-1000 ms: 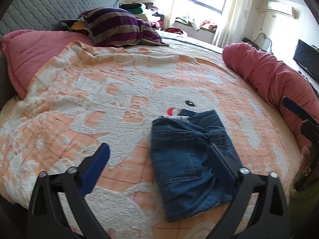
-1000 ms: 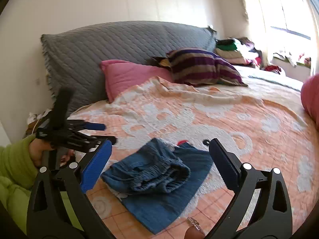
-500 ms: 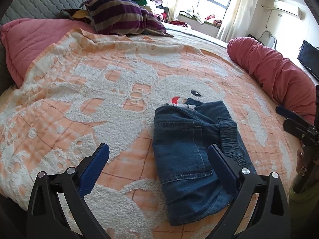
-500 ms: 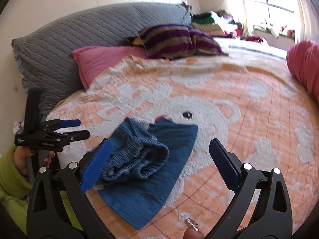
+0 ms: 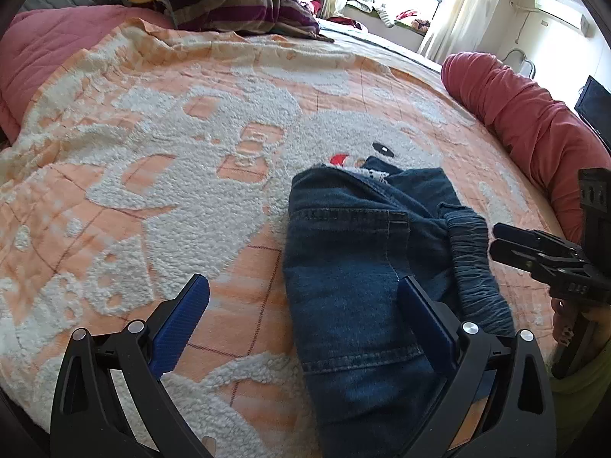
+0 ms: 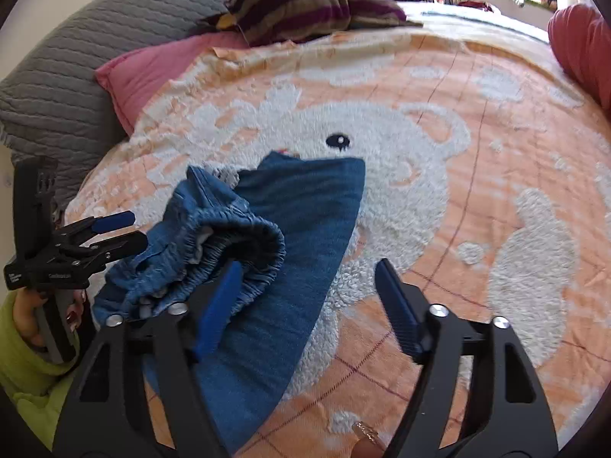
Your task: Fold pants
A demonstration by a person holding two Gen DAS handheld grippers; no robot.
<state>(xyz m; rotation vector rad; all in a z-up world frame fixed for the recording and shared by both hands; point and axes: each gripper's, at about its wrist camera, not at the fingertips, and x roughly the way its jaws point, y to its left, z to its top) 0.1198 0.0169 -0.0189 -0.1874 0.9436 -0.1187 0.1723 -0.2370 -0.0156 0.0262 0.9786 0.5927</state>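
The folded jeans (image 5: pixel 355 278) lay on the orange-and-white fleece blanket (image 5: pixel 160 160) that covered the bed, just below the black eye of the bear figure woven into it, with their gathered elastic waistband (image 6: pixel 244 236) bunched up on the side nearer my right hand. My left gripper (image 5: pixel 301 316) pointed down at the bed with its blue-padded jaws standing wide apart; the right-hand pad (image 5: pixel 427 328) hung over the denim near a stitched seam, the left-hand one over bare blanket, and nothing was pinched between them. My right gripper (image 6: pixel 309 305) was drawing its jaws together; its left pad (image 6: pixel 219 309) sat right against the ruffled waistband, though I could not tell whether it pressed on the cloth, while the other pad was apart from the jeans, over the blanket. In the left wrist view my right gripper showed at the right edge, its tips just beside the waistband. In the right wrist view my left hand (image 6: pixel 34 316), in a lime-green sleeve (image 6: pixel 26 374), gripped the handle of the other tool. At the head of the bed a pink pillow (image 6: pixel 152 65) lay against a grey quilted cushion (image 6: pixel 68 72), with a purple striped pillow (image 6: pixel 305 7) beside them, and a rolled red quilt (image 5: pixel 527 114) ran along the far edge.
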